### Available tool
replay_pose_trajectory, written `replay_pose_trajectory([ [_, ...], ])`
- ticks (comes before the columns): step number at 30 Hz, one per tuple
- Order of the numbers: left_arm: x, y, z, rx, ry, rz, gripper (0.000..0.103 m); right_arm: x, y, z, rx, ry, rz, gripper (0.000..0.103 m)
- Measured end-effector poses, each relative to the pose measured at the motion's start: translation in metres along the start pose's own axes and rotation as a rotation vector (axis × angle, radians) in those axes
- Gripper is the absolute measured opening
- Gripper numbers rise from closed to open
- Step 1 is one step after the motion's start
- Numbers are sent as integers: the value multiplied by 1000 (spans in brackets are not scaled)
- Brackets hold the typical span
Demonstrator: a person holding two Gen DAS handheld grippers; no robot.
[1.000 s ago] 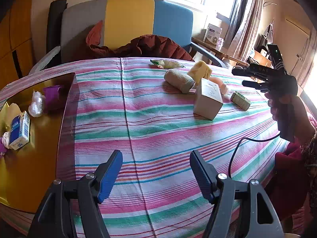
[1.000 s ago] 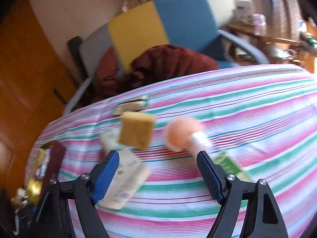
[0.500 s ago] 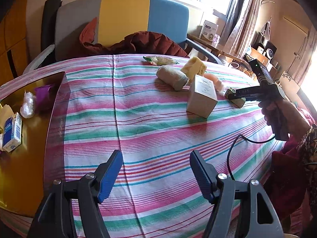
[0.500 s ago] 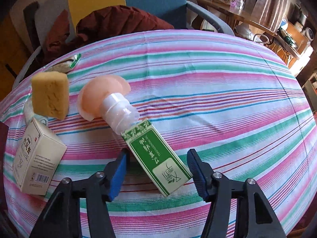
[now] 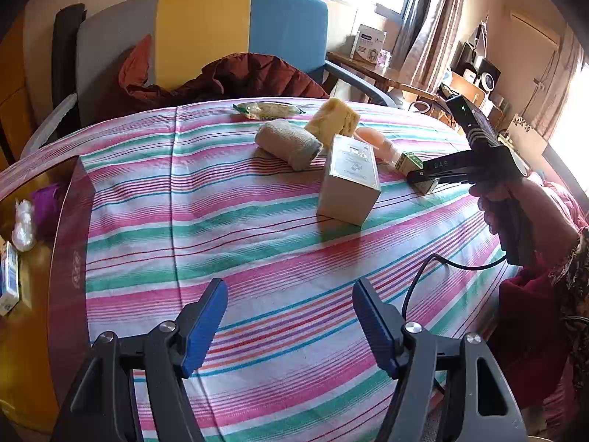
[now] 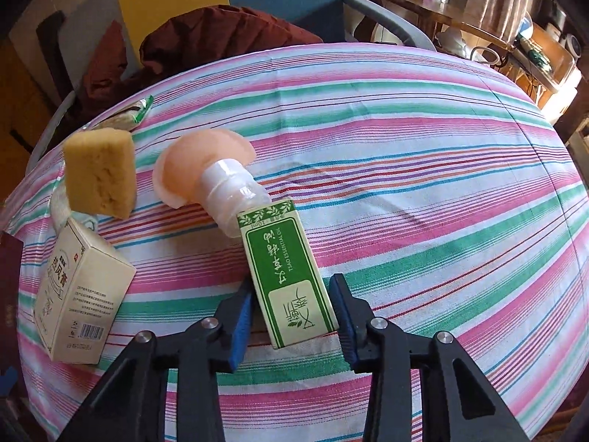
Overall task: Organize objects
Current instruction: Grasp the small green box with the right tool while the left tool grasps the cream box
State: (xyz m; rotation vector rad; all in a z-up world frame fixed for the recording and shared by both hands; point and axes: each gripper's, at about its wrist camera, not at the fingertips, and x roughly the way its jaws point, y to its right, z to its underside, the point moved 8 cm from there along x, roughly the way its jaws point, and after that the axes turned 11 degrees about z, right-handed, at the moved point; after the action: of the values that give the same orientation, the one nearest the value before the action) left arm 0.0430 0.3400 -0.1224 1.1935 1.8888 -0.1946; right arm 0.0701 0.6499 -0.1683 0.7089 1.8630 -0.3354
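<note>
A small green essential-oil box (image 6: 291, 276) lies on the striped tablecloth (image 6: 423, 154). My right gripper (image 6: 294, 316) has its jaws closed in around the box's near end, both blue pads at its sides. In the left wrist view the right gripper (image 5: 423, 178) reaches the same box (image 5: 410, 162). A peach-and-clear bottle (image 6: 221, 184), a yellow sponge (image 6: 99, 173), a cream carton (image 6: 77, 294) and a rolled cloth (image 5: 289, 143) lie nearby. My left gripper (image 5: 291, 320) is open and empty over the near tablecloth.
A green snack packet (image 5: 267, 109) lies at the table's far edge. An armchair (image 5: 206, 33) with a dark red jacket (image 5: 235, 81) stands behind. On the left, a brown surface (image 5: 29, 294) holds a small blue-and-white carton (image 5: 9, 280) and wrappers.
My right gripper swung over the table, came down onto the green box and narrowed its jaws around it. My left gripper stayed open and drifted slightly.
</note>
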Motion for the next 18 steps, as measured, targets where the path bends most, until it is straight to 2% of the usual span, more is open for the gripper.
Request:
replay_pose_trajectory([
  [6,25,17,-26,71,-24,5,74,-8,1,6,46,-22,-81,32],
  [12,56,34,-61,136,-37,-5,78,-11,-5,8,34,-31,-107,32],
  [18,99,44,-84,190,-99,-34,80,-7,-3,6,44,-37,-117,32],
])
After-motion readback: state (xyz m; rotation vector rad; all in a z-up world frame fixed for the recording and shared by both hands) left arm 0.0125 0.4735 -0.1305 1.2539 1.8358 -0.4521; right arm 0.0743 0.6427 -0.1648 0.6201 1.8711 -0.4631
